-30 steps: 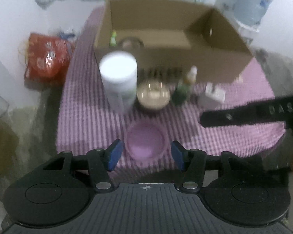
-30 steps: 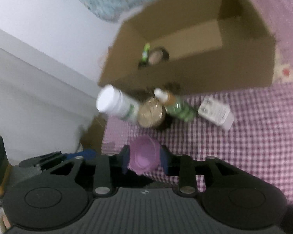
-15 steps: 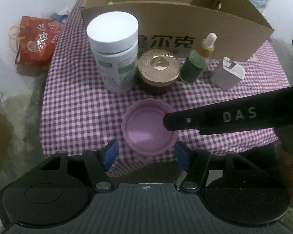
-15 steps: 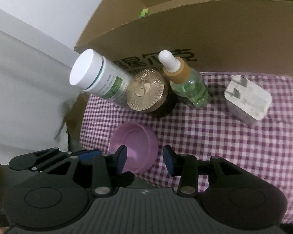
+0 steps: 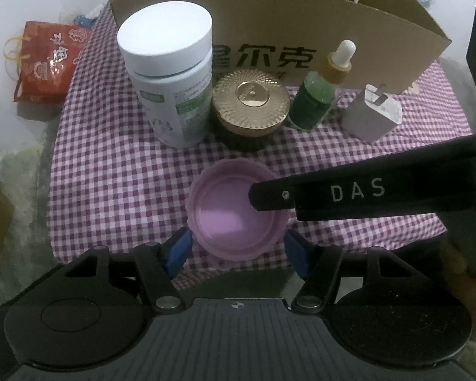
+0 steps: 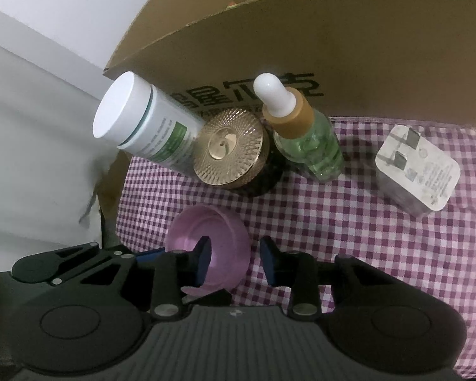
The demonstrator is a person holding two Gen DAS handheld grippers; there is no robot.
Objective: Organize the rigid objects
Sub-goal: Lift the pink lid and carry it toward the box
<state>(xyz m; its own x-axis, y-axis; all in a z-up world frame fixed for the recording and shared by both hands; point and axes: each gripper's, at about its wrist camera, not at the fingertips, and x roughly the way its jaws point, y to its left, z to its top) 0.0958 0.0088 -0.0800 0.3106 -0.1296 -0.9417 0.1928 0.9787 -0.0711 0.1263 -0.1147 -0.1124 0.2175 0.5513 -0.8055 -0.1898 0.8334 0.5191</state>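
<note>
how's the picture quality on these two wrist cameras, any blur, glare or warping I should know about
Left wrist view: sharp, dim and purplish; fisheye bows the cardboard box rim; soft glare patch inside the pink lid; corners vignetted.
Right wrist view: also sharp; distortion makes the white bottle seem to lean hard left; small highlight on the gold lid; dark shadow under that jar.

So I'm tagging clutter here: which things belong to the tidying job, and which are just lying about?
Job:
pink lid
white bottle
gold-lidded jar
green dropper bottle
white plug adapter
cardboard box
left gripper
right gripper

Lying about:
red bag
checked cloth
</note>
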